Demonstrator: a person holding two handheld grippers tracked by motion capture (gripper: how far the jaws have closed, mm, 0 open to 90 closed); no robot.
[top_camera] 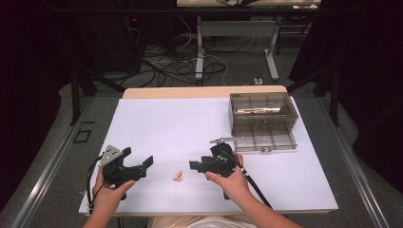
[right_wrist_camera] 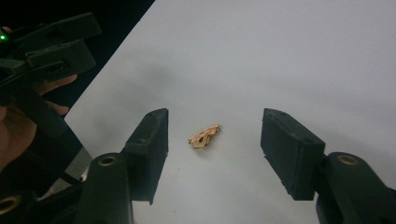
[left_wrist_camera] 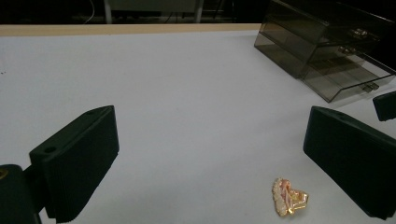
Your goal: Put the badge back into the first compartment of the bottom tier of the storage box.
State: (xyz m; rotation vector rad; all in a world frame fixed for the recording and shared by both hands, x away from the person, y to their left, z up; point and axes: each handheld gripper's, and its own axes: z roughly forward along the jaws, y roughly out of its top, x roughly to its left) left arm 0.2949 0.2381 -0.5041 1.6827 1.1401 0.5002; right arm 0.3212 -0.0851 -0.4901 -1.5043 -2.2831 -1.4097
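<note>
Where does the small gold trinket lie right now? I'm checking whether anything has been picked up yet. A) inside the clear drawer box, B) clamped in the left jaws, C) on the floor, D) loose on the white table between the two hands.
D: the gold trinket lies bare on the white table, with the right gripper open around it, not touching.

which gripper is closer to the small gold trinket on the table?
Right. The right gripper points at the gold trinket from the drawer box side, jaws open and lined up on it. The left gripper sits farther off on the other side, jaws open.
</note>
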